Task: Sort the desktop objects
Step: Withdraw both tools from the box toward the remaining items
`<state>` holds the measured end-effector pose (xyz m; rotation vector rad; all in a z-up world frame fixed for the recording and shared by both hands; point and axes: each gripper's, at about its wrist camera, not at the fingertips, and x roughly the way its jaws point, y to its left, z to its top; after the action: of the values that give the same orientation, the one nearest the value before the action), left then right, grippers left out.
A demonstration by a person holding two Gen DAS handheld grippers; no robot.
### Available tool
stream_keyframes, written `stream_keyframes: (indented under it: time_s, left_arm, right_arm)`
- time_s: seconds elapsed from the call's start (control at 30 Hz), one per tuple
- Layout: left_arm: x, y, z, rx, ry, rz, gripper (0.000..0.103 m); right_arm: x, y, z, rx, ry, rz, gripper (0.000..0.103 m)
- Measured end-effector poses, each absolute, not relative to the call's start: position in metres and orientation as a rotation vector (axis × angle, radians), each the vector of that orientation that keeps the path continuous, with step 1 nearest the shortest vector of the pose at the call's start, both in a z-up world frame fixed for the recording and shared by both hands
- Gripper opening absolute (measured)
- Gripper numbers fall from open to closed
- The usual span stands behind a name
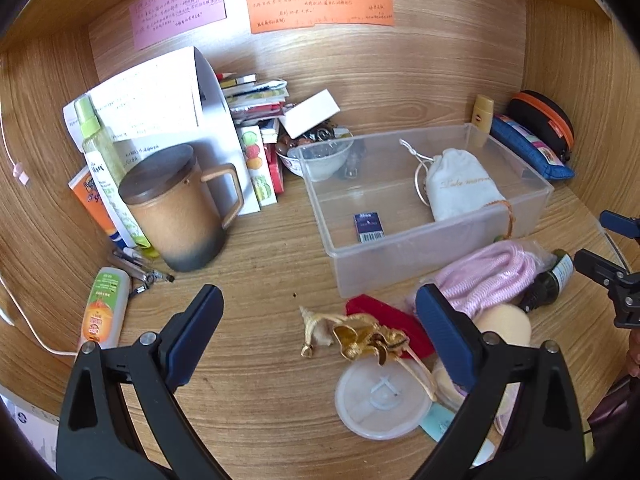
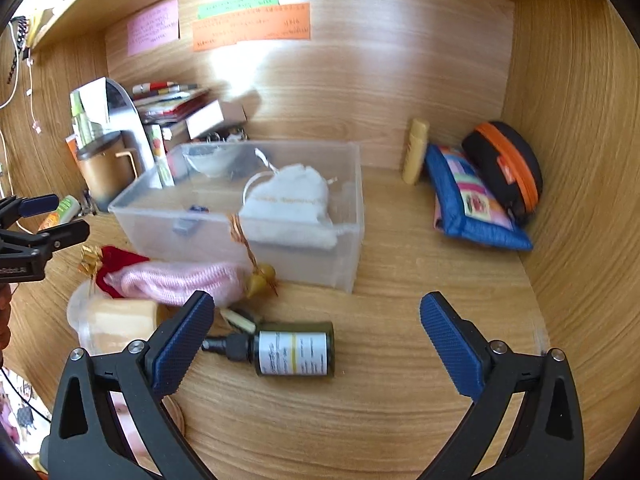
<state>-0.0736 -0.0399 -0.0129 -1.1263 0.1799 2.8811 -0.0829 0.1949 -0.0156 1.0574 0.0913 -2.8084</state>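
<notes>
A clear plastic bin (image 1: pixel 532 184) (image 2: pixel 344 264) sits on the wooden desk, holding a white drawstring pouch (image 1: pixel 460 184) (image 2: pixel 292 200) and a small blue card (image 1: pixel 370 226). In front of it lie a gold ribbon ornament (image 1: pixel 360 336), a red pouch (image 1: pixel 380 312) (image 2: pixel 120 258), a pink knitted bundle (image 1: pixel 492 276) (image 2: pixel 176 282), a beige sponge (image 1: pixel 506 326) (image 2: pixel 120 318), a round clear lid (image 1: pixel 380 400) and a dark green dropper bottle (image 2: pixel 294 354) (image 1: pixel 550 280). My left gripper (image 1: pixel 320 336) is open above the gold ornament. My right gripper (image 2: pixel 316 340) is open around the bottle.
A brown lidded mug (image 1: pixel 180 208), spray bottle (image 1: pixel 100 144), tubes (image 1: pixel 102 308) and stacked books (image 1: pixel 256 100) stand at the left. A bowl (image 1: pixel 320 158) sits behind the bin. A blue pouch (image 2: pixel 472 208), black-orange case (image 2: pixel 508 168) and yellow tube (image 2: pixel 416 150) lie at the right.
</notes>
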Motion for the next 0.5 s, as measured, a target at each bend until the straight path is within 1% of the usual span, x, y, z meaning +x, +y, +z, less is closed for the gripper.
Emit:
stream_keyframes:
  time_s: [0.17, 0.5]
  left_arm:
    - [-0.070, -0.035, -0.024, -1.159, 0.199, 2.847, 0.098]
    - [-0.081, -0.043, -0.047, -1.253, 0.104, 2.810, 0.098]
  right_arm:
    - [-0.081, 0.200, -0.029, 1.120, 0.054, -2.794, 0.102]
    - [-0.085, 0.185, -0.047, 1.151, 0.134, -2.772, 0.102]
